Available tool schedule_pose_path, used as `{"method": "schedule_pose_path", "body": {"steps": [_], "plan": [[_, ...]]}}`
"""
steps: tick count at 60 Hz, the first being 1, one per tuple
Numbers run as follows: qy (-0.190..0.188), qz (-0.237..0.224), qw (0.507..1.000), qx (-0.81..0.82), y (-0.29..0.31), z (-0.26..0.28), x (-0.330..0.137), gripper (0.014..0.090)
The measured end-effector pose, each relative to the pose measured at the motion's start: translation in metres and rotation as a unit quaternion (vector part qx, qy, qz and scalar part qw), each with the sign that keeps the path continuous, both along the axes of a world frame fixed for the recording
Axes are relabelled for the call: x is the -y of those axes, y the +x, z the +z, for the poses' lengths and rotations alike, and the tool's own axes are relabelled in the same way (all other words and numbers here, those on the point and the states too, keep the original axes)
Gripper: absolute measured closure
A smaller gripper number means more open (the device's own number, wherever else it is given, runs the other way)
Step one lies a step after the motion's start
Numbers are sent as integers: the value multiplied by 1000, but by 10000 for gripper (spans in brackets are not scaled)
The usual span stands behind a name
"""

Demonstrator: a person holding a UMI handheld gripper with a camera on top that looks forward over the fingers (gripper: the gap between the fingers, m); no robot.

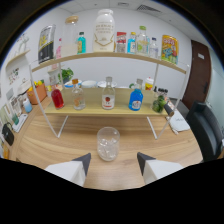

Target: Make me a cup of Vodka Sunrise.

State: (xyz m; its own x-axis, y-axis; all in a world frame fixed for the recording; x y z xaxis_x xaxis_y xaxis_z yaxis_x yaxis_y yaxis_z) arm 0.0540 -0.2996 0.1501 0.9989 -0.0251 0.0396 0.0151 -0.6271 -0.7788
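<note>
A clear glass cup (108,143) holding what look like ice cubes stands on the wooden table just ahead of my fingers, centred on the gap between them. My gripper (113,162) is open, nothing between its dark fingertips (84,161). On the lower shelf (95,111) behind the cup stand a clear bottle with a red and white label (108,96), a red-liquid bottle (57,95), a clear bottle (78,96) and a blue bottle (135,97).
The upper shelf (150,59) carries a large white jug (104,31), a small teal bottle (81,42), other bottles and a yellow pack (170,48). White wire shelf legs (53,125) stand on the table. A dark chair (209,127) is to the right.
</note>
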Motion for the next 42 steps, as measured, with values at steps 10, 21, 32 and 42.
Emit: {"method": "schedule_pose_path", "body": {"steps": [10, 21, 32, 42], "plan": [[-3, -11, 1000, 8, 0, -3, 11, 188], [4, -17, 1000, 1, -26, -4, 34, 184], [72, 7, 997, -28, -94, 16, 25, 189], [133, 40, 989, -51, -153, 39, -16, 190]]}}
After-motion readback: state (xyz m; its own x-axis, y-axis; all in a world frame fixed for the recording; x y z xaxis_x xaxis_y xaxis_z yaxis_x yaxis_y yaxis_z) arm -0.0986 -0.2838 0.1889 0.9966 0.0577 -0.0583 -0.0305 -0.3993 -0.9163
